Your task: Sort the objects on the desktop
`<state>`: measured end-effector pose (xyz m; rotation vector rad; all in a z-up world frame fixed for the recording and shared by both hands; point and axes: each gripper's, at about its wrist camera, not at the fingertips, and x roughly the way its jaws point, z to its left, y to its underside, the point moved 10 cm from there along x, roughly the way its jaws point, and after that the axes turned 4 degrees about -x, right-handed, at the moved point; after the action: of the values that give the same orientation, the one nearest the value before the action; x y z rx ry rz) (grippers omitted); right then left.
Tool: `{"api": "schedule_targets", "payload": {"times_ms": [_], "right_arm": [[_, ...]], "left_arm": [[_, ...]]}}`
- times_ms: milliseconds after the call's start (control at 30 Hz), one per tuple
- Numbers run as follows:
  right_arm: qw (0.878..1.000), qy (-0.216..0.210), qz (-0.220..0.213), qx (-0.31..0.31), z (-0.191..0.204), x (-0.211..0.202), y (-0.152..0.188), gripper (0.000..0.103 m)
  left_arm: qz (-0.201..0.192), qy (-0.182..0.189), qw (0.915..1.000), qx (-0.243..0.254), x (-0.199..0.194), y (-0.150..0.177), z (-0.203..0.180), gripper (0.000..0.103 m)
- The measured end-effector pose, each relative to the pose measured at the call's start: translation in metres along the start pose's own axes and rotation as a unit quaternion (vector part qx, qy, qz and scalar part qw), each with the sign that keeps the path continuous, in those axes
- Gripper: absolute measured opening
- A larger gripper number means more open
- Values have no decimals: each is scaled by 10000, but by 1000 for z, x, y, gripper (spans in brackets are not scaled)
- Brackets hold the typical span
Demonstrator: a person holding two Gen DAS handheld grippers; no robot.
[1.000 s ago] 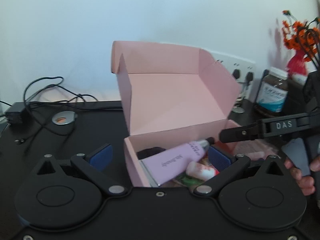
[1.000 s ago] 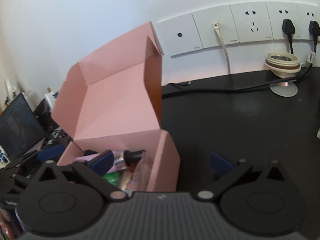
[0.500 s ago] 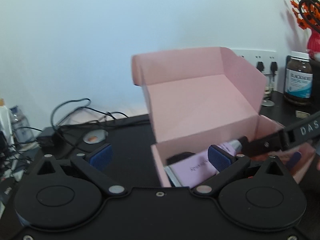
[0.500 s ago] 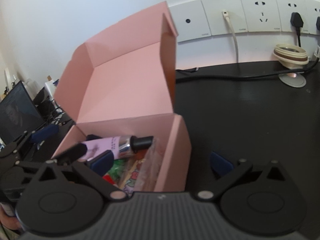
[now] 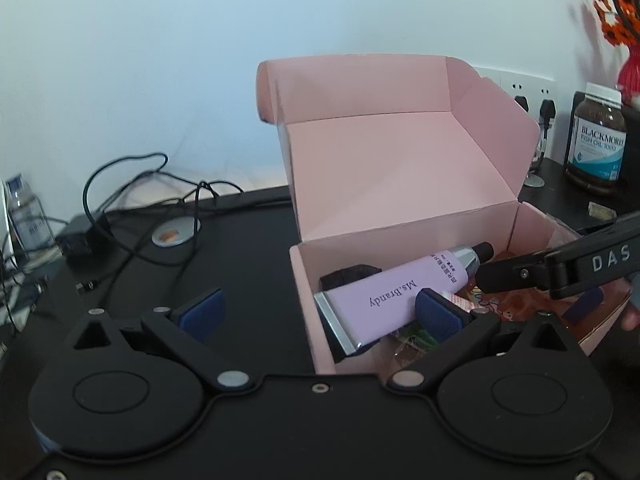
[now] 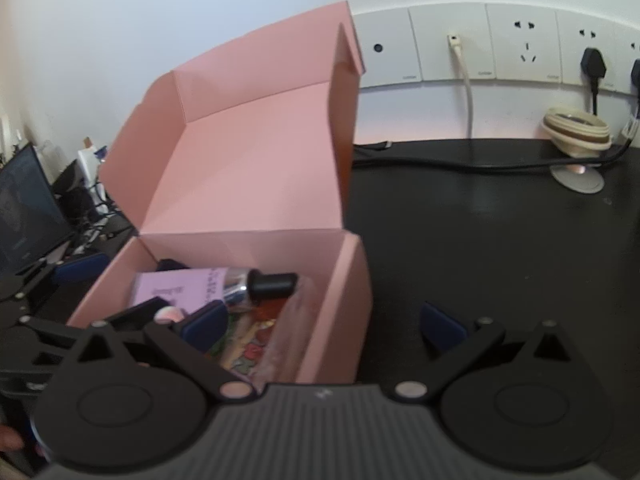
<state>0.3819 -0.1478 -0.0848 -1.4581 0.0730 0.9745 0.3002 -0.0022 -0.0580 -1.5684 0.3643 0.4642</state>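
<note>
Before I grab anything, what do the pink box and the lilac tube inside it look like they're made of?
Pink box: looks like thin matte card; sharp fold creases, flat bent flaps, no shine. Lilac tube: likely soft plastic with a satin finish and printed lettering; flat crimped silvery end, shiny metallic-looking neck, matte black cap, probably plastic.

The setting is a home or office desk against a white wall. Indicators: a black desktop (image 6: 500,240); a row of wall sockets (image 6: 488,46) at 12 to 1 o'clock in the right wrist view, two with black plugs inserted; loose cables (image 5: 132,184) and a power adapter (image 5: 82,242) at 9 o'clock in the left wrist view; a dark monitor (image 6: 24,208) at 9 o'clock — right wrist view; a supplement jar (image 5: 598,140) and orange artificial flowers (image 5: 616,12) at 2 o'clock.
</note>
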Motion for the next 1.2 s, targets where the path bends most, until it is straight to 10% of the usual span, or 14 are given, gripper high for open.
{"api": "schedule_targets", "payload": {"times_ms": [667,1200], "right_arm": [[9990,98,-380,190,-7,-6,-10,102],[9913,895,-365,889,-36,-69,24,102]], "left_arm": [[-199,-199,9992,276,0,-4,-4,103],[123,665,9977,-79,7,0,-5,103]]}}
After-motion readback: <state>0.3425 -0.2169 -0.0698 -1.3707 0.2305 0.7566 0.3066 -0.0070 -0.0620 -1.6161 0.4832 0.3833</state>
